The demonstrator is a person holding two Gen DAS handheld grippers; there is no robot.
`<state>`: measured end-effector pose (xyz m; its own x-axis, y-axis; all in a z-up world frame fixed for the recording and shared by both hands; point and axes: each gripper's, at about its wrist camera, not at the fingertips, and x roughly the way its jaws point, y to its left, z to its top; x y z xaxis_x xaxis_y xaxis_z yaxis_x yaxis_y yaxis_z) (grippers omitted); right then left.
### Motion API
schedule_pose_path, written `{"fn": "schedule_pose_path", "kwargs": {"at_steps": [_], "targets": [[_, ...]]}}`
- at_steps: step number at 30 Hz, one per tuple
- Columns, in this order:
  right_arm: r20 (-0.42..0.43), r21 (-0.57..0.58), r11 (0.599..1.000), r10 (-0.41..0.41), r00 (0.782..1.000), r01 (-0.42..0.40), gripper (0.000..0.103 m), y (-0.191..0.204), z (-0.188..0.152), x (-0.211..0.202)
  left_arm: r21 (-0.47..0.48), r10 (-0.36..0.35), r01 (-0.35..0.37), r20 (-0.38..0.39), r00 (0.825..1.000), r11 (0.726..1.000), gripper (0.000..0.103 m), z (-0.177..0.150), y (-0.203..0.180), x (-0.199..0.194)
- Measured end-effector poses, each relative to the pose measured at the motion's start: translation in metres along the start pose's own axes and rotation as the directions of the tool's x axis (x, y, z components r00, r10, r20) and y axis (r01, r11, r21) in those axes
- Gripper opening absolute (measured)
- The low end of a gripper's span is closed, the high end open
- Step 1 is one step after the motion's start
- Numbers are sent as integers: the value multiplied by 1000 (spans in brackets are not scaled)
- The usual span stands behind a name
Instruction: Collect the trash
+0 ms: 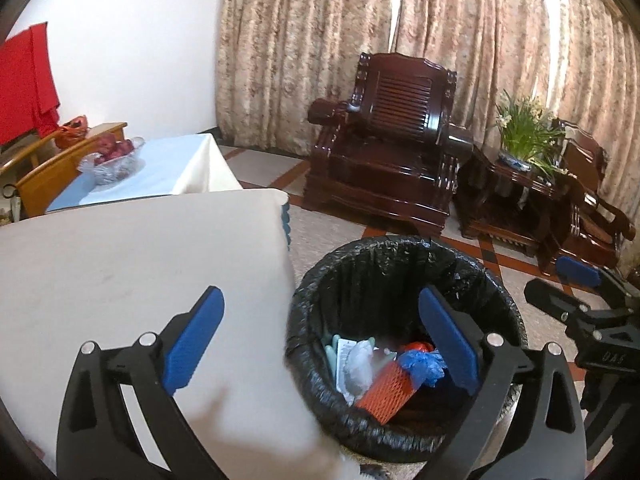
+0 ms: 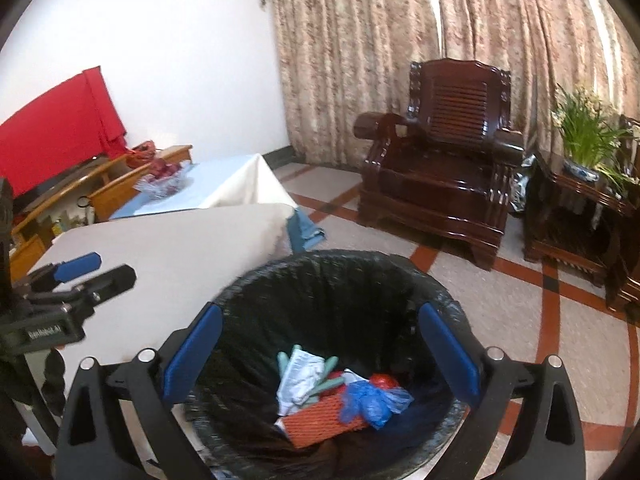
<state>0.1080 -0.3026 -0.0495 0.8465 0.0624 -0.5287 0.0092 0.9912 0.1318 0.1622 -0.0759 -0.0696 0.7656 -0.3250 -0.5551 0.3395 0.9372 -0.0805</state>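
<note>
A round bin lined with a black bag stands on the floor beside a white-covered table. Inside lie an orange foam net, a crumpled blue plastic piece, white wrappers and a red bit. My left gripper is open and holds nothing, one finger over the table, the other over the bin. My right gripper hangs open and bare above the bin's mouth; its black frame with a blue fingertip shows at the left wrist view's right edge.
A dark wooden armchair stands before floral curtains, with a potted plant on a dark side table. A glass fruit bowl rests on a farther blue-white table. Tiled floor with red stripes lies right of the bin.
</note>
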Motion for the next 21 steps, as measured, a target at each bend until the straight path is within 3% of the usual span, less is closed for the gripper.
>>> {"fn": "schedule_pose_path", "kwargs": {"at_steps": [8, 21], "targets": [[16, -20, 999, 35, 999, -35, 97, 26, 5, -28, 5, 50, -51, 30, 998, 999, 96, -3, 8, -45], [40, -67, 995, 75, 996, -72, 97, 55, 7, -54, -10, 82, -81, 73, 994, 997, 96, -8, 10, -86]]}}
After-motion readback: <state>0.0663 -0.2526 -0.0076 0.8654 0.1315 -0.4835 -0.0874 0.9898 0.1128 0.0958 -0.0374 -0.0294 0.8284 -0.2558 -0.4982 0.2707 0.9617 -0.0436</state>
